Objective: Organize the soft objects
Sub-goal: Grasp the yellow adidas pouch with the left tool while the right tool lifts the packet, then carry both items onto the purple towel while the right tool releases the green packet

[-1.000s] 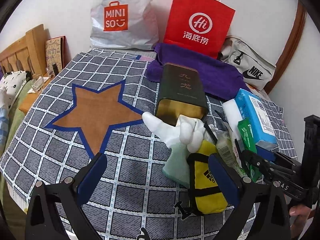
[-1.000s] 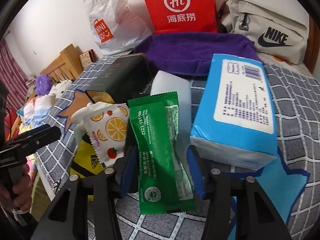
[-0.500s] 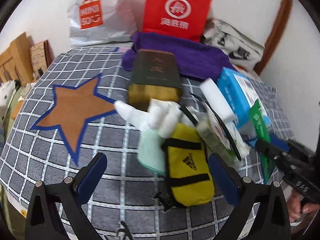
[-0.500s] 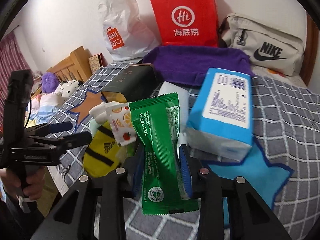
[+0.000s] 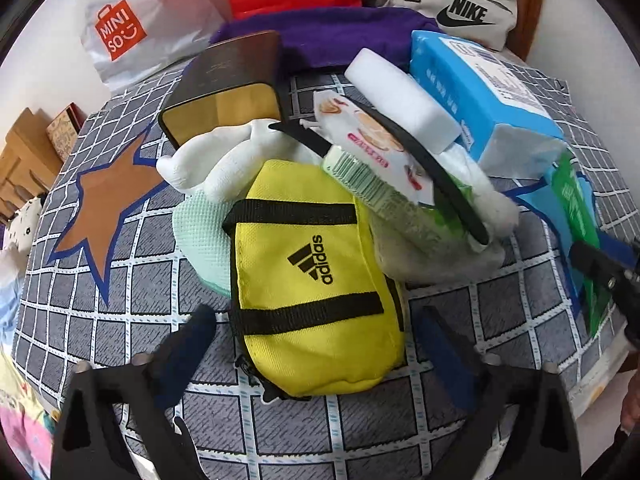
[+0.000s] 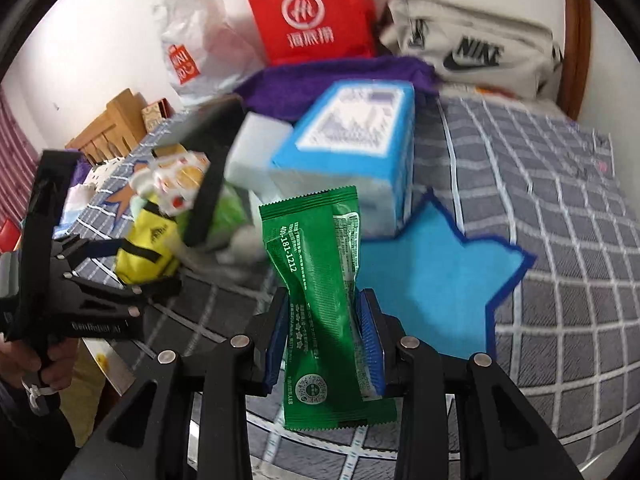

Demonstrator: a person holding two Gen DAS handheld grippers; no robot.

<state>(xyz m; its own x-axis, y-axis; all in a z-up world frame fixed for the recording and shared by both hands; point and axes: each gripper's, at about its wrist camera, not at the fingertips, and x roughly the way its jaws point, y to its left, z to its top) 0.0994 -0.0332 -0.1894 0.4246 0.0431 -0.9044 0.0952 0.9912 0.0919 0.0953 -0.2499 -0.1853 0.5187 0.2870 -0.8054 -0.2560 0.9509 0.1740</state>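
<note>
Looking down along the left gripper (image 5: 316,344), I see it tilted steeply over the bed (image 5: 360,432), its jaws closing around the yellow pouch (image 5: 312,280) but not yet touching it, while the heap of soft things behind looks unsorted. From the right gripper (image 6: 326,340), the green packet (image 6: 320,280) stands pinched in narrow jaws, lifted clear above the blue star patch (image 6: 432,280), so most sorting seems left.

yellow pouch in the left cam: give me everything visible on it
The yellow pouch is woven fabric with black straps and a black adidas logo. It lies flat on the checked bedcover, overlapping a mint cloth, with a white glove and a wipes pack at its far end. The left gripper straddles it, jaws closing, not yet touching.
</note>
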